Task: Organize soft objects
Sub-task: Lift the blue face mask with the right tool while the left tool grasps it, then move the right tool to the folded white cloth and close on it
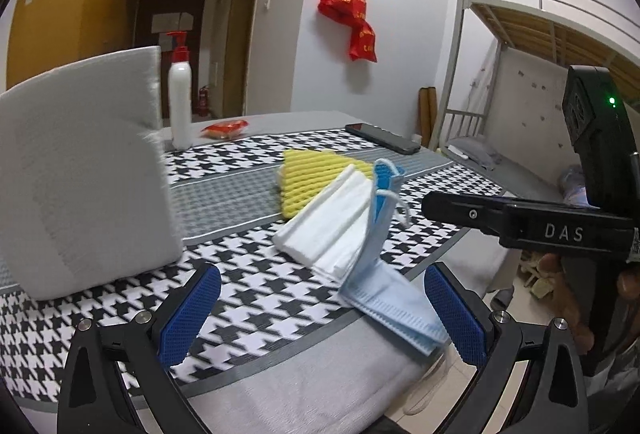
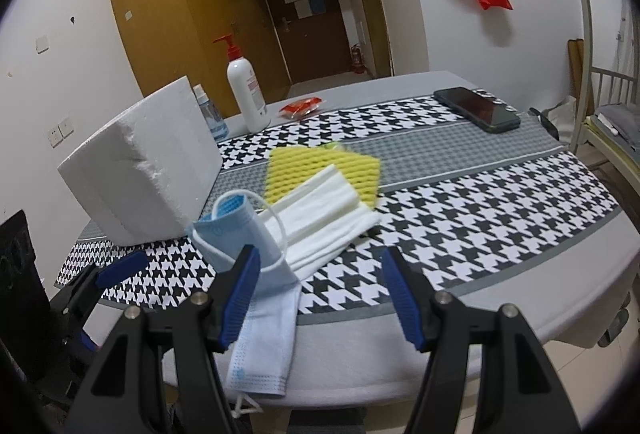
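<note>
Blue mask [image 2: 256, 274]: It is lying bent over itself at the near edge of the table. One soft blue half is standing up a little and the other half is hanging toward the floor. Its white ear loops are showing. It is sitting just beside the left pad of the right claw, and I cannot tell if it is touching.

White foam sheets [image 2: 320, 222]: They are lying in a folded stack, thin and soft, just ahead of the right claw. The blue mask is leaning on their near end.

Yellow foam net [image 2: 320, 174]: It is lying flat, bumpy like a waffle, farther ahead of both claws. The white foam sheets are covering part of it.

White foam block [image 1: 80, 174]: It is big and chunky with a rough broken edge. It is sitting ahead of the left claw, off to its left side.

Left claw [image 1: 324, 314]: Its blue pads are standing wide apart and gripping nothing. The low end of the blue mask is lying near its right pad.

Right claw [image 2: 316, 298]: Its pads are spread apart and gripping nothing.

Table cloth [image 2: 480, 218]: It is showing black and white checks under everything.

Pump bottle [image 2: 244, 90]: It is standing far ahead, white with a red top.

Phone [image 2: 476, 108]: It is lying far ahead to the right.
</note>
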Available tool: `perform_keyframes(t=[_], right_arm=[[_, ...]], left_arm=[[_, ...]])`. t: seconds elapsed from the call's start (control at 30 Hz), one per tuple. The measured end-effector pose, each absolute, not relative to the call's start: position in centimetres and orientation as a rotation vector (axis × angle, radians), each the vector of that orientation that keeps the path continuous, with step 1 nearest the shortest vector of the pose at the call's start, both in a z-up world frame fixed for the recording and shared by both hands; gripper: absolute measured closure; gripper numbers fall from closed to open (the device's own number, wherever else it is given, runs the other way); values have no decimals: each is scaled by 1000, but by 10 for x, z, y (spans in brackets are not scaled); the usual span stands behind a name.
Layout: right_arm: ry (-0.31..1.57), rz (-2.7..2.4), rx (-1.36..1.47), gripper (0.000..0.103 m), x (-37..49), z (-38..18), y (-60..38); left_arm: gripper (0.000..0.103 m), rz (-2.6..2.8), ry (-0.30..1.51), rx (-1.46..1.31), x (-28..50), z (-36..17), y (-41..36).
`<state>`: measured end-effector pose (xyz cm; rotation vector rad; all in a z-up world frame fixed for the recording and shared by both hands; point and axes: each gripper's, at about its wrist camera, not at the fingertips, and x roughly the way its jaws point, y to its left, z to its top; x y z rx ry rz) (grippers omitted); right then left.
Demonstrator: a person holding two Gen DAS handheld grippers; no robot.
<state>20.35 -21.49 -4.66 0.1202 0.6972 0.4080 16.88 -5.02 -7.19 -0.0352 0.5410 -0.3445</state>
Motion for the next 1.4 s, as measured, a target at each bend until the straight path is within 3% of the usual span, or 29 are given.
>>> perform_keyframes(t=[0.6, 0.7, 0.77, 0.87, 1.4], right_arm=[[699, 364, 198, 35, 204, -61, -259], [699, 357, 209, 35, 204, -62, -264], [703, 352, 212, 35, 204, -64, -266], [708, 342, 214, 35, 203, -66, -268], [703, 353, 177, 35, 195, -56, -250]], left_arm=[[41, -386, 621, 120, 205, -81, -100], [57, -382, 641, 127, 210, -83, -102], [75, -382, 652, 133, 211, -85, -104], [89, -383, 657, 135, 211, -85, -103], [99, -384, 608, 100, 188, -70, -79]])
